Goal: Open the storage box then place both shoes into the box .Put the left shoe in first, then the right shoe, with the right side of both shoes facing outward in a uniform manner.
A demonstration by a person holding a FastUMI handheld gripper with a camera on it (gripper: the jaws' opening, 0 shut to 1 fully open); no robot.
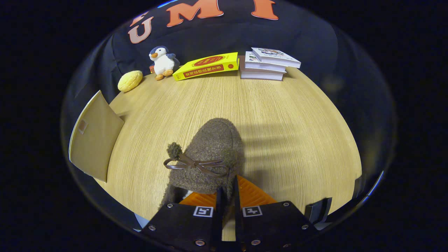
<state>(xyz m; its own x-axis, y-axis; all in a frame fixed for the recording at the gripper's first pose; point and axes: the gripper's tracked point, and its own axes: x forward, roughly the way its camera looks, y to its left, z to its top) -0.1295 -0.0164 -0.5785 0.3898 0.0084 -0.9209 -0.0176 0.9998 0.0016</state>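
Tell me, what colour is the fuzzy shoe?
Dark brown shoe, nipped by the tongs; clearest in the gripper view.

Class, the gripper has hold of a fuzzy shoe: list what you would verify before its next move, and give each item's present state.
1. Gripper shut on the brown shoe: ok, both fingers pinch its heel edge.
2. Shoe lifted off the table: cannot tell.
3. Storage box open: cannot tell; a tan flap stands beside the shoe.
4. This is the left shoe: cannot tell.
5. Books, penguin toy and yellow bun out of the way: ok, far beyond the fingers.
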